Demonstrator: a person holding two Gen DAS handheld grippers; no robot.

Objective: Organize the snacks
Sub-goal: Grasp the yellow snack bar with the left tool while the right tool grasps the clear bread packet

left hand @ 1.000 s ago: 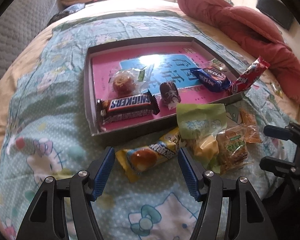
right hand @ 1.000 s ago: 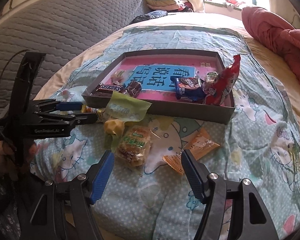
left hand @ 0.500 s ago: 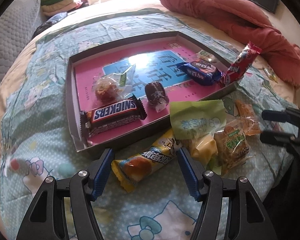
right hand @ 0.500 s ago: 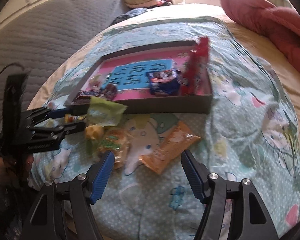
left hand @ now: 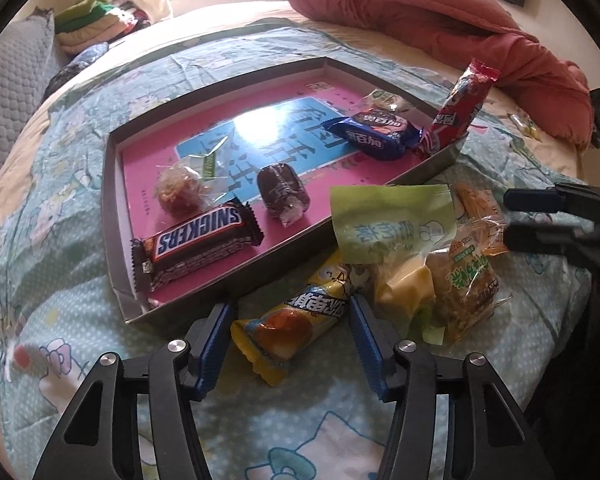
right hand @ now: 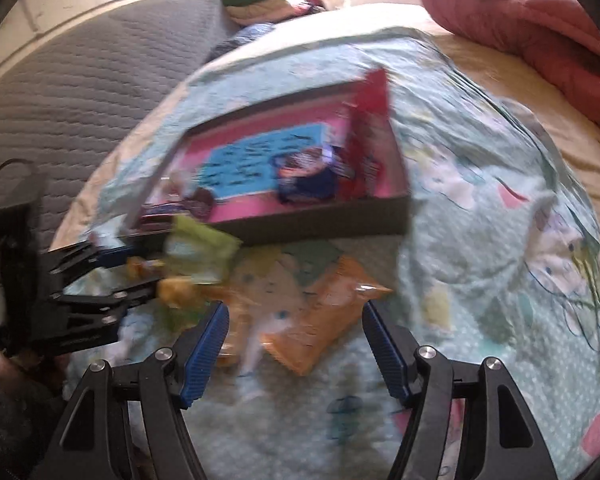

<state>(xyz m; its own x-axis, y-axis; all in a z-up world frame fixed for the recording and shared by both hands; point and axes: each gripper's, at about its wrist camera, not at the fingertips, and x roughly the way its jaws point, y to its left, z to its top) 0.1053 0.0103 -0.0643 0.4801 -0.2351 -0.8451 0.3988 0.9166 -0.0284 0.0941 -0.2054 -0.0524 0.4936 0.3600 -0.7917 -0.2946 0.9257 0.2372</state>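
Observation:
A grey box with a pink floor [left hand: 112, 216] lies on the bed and holds a Snickers bar [left hand: 196, 242], a brown wrapped cake [left hand: 282, 188], a clear bag with a round pastry [left hand: 182, 192], a blue packet [left hand: 374, 136] and a red stick pack [left hand: 460, 108]. My left gripper [left hand: 290, 344] is open around a yellow snack pack [left hand: 296, 320] lying just outside the box. Beside it lie a green-topped bag [left hand: 392, 228] and a clear bread pack [left hand: 466, 292]. My right gripper [right hand: 296, 344] is open over an orange packet [right hand: 328, 316]; that view is blurred.
The bed has a teal cartoon sheet [left hand: 52, 280]. A red quilt [left hand: 440, 28] is heaped at the far right. A grey padded headboard [right hand: 80, 100] stands on the left, with folded clothes [left hand: 88, 28] behind it.
My left gripper has moved forward so its fingers now flank the yellow pack. My right gripper has swung right and closer to the orange packet, blurring its view.

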